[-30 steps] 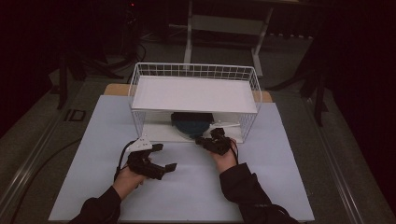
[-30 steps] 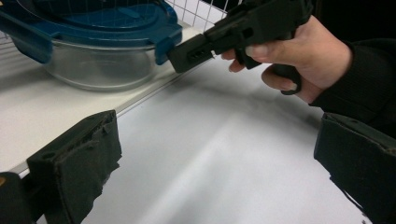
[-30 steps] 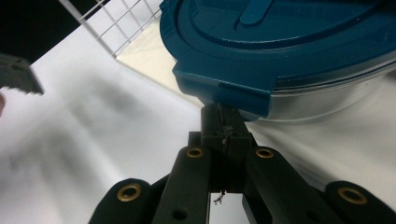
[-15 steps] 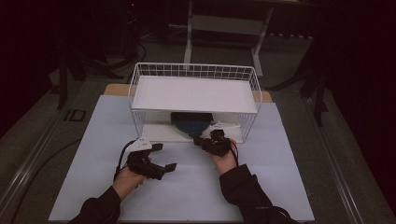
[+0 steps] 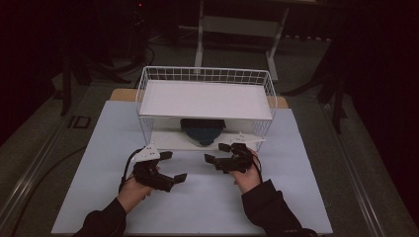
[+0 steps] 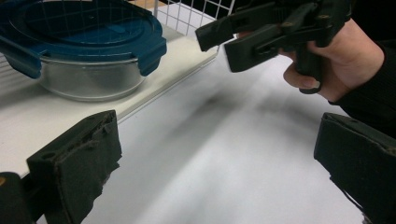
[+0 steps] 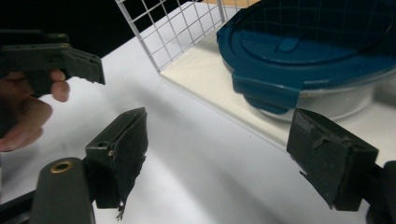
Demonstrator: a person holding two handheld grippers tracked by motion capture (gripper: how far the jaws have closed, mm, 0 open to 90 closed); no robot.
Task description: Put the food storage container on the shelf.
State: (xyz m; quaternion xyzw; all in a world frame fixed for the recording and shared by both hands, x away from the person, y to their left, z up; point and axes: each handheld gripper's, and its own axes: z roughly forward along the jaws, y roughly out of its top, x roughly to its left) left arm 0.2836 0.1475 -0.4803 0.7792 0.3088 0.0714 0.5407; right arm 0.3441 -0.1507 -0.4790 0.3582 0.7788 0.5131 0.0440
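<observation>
A glass container with a blue clip lid [image 5: 202,131] sits on the lower shelf of a white wire rack [image 5: 205,74], under its upper shelf. My left gripper [image 5: 174,166] hovers open over the table in front of the rack's left part, with nothing between its jaws. My right gripper [image 5: 217,153] is open and holds nothing, just in front of the container. In the left gripper view, the container [image 6: 88,46] is upper left and the other gripper [image 6: 275,28] is upper right. In the right gripper view, the container [image 7: 317,60] lies close ahead of my right gripper [image 7: 224,154].
The rack stands at the back of a pale table top [image 5: 197,202]. Its wire side wall [image 7: 173,32] rises beside the lower shelf's open front. A metal stand [image 5: 237,24] and dark floor lie beyond the table.
The right gripper has edged a little to the left in front of the rack. The left gripper has stayed where it was.
</observation>
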